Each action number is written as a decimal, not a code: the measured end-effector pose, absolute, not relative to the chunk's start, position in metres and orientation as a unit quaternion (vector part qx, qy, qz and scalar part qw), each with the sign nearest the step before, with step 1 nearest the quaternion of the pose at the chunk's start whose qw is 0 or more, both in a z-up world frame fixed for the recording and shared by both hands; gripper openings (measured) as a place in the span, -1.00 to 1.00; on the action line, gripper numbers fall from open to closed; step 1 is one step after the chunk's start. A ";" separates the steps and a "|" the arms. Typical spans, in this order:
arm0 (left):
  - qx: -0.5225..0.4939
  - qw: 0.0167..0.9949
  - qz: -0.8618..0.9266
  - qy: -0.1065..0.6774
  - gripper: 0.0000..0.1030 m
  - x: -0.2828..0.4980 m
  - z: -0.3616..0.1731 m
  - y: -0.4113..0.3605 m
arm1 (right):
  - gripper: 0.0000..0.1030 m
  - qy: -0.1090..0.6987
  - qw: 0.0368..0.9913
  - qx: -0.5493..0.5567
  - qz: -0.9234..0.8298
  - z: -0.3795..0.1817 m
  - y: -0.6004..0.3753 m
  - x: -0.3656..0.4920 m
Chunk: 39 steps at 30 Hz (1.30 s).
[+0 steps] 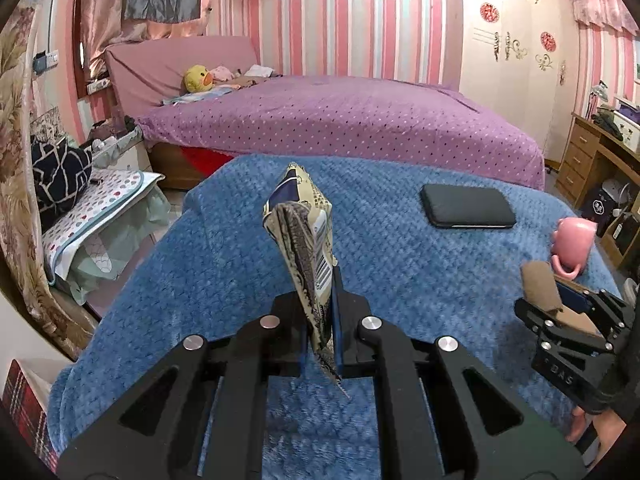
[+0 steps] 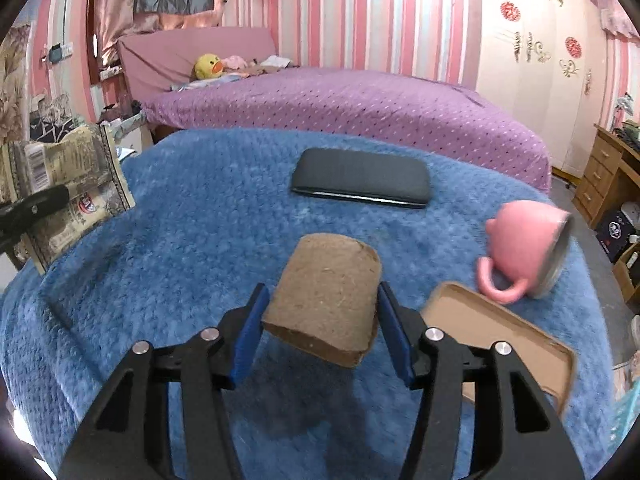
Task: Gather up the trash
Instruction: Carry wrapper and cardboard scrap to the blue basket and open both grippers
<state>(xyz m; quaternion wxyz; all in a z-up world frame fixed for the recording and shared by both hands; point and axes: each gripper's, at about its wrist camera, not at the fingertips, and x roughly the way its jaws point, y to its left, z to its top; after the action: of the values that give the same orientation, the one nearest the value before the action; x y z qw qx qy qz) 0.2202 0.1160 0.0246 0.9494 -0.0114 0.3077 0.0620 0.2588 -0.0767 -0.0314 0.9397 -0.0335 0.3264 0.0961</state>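
A crumpled cream snack wrapper (image 1: 298,204) with a barcode sticks up from my left gripper (image 1: 322,300), which is shut on its lower end above the blue blanket (image 1: 400,280). The right wrist view shows the same wrapper (image 2: 68,184) at the far left. A squashed brown cardboard tube (image 2: 328,280) sits between the blue pads (image 2: 252,320) of my right gripper (image 2: 324,316). Both pads press its sides and it hangs clear of the blanket, casting a shadow. In the left wrist view this tube (image 1: 538,284) and the right gripper (image 1: 560,308) appear at the right edge.
A black phone (image 2: 362,178) lies flat on the blue blanket (image 2: 180,220), further away. A pink mug (image 2: 528,248) lies on its side at the right, next to a shallow cardboard lid (image 2: 500,336). Behind is a purple bed (image 2: 360,108); a wooden desk (image 2: 604,176) stands right.
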 end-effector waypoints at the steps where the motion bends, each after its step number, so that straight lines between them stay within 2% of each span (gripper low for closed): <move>1: -0.007 0.951 0.060 0.305 -0.85 0.218 0.027 0.111 | 0.05 0.323 0.941 -0.033 0.092 -0.027 -0.083 0.254; 18: 0.013 0.962 -0.031 0.272 -0.85 0.183 0.055 0.015 | 0.05 0.283 0.959 -0.021 0.000 0.010 -0.196 0.165; 30: 0.052 0.953 -0.116 0.274 -0.85 0.160 0.044 -0.077 | 0.06 0.275 0.959 0.004 -0.074 0.013 -0.285 0.133; 39: 0.044 0.948 -0.152 0.277 -0.85 0.148 0.040 -0.105 | 0.06 0.279 0.953 0.014 -0.115 0.011 -0.333 0.121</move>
<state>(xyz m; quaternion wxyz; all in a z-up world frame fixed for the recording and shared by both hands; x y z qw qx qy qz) 0.1484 -0.1047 0.0397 0.9477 0.0438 0.2771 -0.1522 0.1206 -0.3326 0.0106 0.9531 0.0138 0.2795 -0.1154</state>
